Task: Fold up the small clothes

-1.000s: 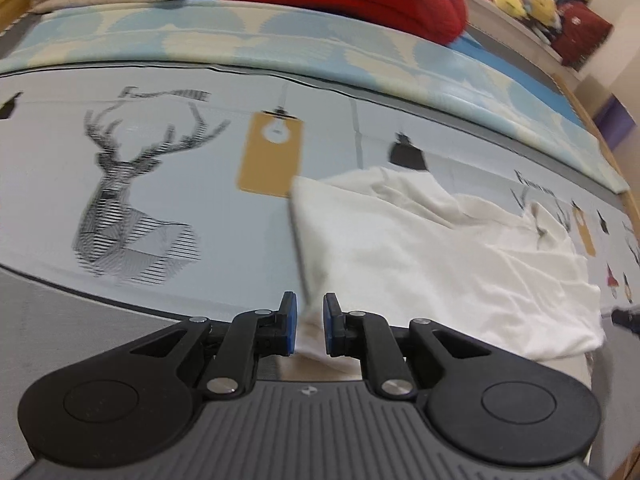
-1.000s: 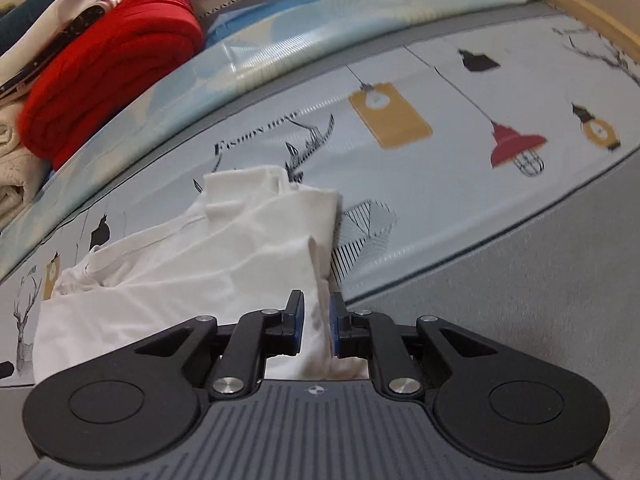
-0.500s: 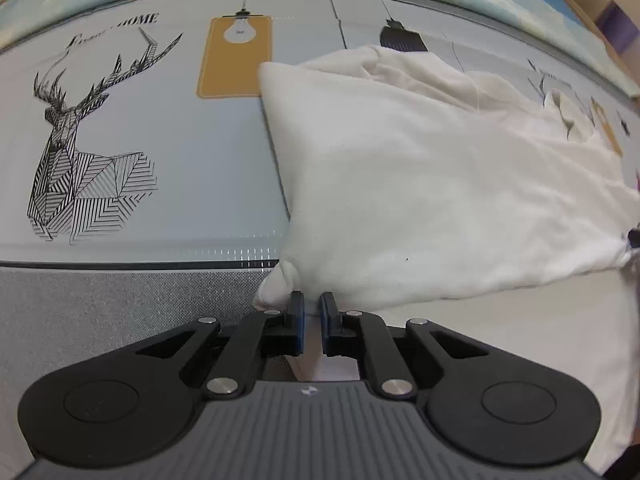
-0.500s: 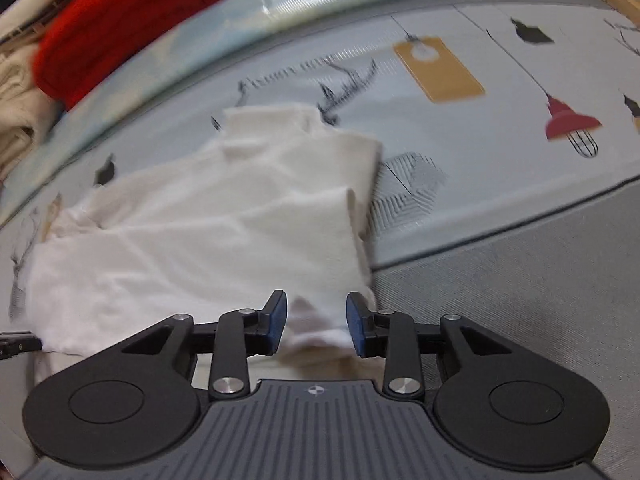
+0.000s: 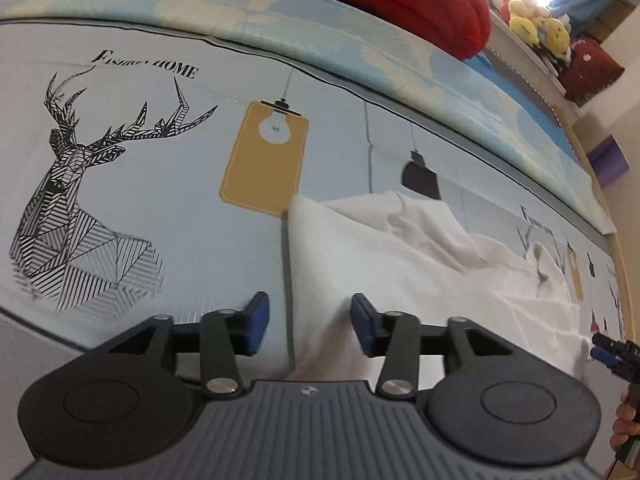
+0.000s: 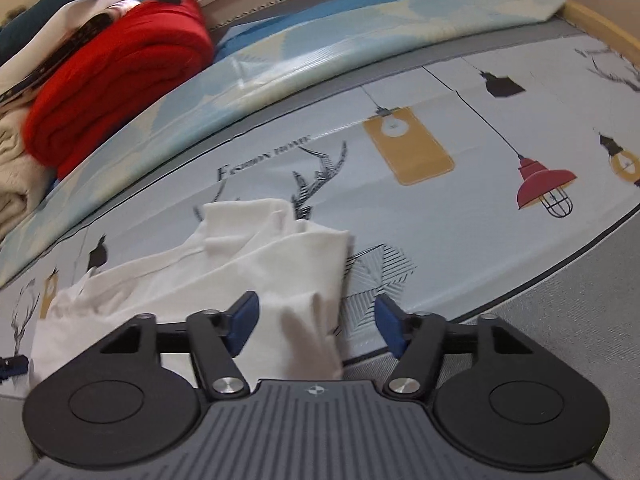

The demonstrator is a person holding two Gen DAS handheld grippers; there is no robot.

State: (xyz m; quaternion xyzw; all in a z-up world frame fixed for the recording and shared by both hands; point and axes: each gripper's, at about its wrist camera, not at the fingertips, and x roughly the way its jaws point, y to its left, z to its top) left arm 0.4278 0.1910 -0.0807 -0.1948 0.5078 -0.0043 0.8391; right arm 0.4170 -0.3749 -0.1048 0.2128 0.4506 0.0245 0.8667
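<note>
We see a rumpled white cotton garment lying on the grey printed bedsheet. Left gripper & right gripper both gape wide, holding nothing. Only right view shows the red lamp print.

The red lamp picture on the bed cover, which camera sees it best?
The right wrist view: the red lamp is whole and sharp on the bed cover. The left wrist view shows only a tiny red bit at its right edge.
</note>
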